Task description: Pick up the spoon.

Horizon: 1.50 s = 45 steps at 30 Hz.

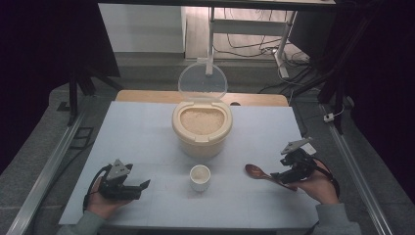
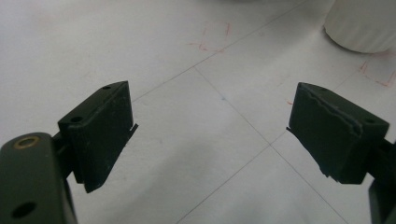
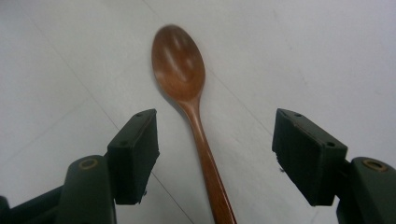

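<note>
A brown wooden spoon (image 1: 257, 171) lies flat on the white table at the right, bowl pointing left. In the right gripper view the spoon (image 3: 180, 65) runs up between the jaws of my right gripper (image 3: 215, 140), which stand apart on either side of the handle without touching it. From above, the right gripper (image 1: 279, 177) sits low over the handle end. A small white cup (image 1: 200, 177) holding rice stands in front of a beige rice bin (image 1: 201, 128). My left gripper (image 1: 143, 188) rests at the front left, open (image 2: 210, 126) over bare table, with the cup (image 2: 362, 28) to its upper right.
The bin's clear round lid (image 1: 202, 82) stands tipped up behind it. The white table (image 1: 137, 132) carries thin grid lines and faint red marks. Dark stands and metal rails flank both sides, and a wooden board lies past the far edge.
</note>
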Each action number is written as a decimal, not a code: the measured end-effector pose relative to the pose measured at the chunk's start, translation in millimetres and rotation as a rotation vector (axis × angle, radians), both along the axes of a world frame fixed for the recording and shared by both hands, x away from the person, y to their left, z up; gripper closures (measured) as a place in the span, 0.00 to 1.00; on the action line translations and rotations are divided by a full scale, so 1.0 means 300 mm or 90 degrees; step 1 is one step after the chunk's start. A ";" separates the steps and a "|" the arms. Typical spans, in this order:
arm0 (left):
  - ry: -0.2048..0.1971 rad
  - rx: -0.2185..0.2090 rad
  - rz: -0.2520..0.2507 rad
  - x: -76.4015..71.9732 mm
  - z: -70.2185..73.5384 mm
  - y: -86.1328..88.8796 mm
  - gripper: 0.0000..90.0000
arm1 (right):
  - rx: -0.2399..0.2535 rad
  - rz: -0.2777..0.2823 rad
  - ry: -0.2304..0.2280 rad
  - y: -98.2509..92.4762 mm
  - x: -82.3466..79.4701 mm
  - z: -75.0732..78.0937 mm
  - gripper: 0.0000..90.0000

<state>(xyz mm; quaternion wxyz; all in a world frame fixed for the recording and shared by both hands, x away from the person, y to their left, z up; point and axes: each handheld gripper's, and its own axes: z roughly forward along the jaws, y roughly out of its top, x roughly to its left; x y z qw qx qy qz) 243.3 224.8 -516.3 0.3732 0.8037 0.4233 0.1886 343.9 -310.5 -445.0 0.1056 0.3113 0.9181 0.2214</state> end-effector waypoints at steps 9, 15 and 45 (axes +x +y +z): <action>0.002 0.002 -0.002 -0.001 -0.005 -0.002 0.15 | -0.038 0.002 0.034 -0.030 0.006 -0.038 0.39; 0.005 0.005 -0.004 0.000 -0.008 -0.003 0.15 | -0.067 0.005 0.060 -0.049 0.011 -0.066 0.43; 0.007 0.007 -0.002 0.003 -0.014 0.001 0.15 | -0.136 0.047 0.115 -0.018 0.023 -0.136 0.76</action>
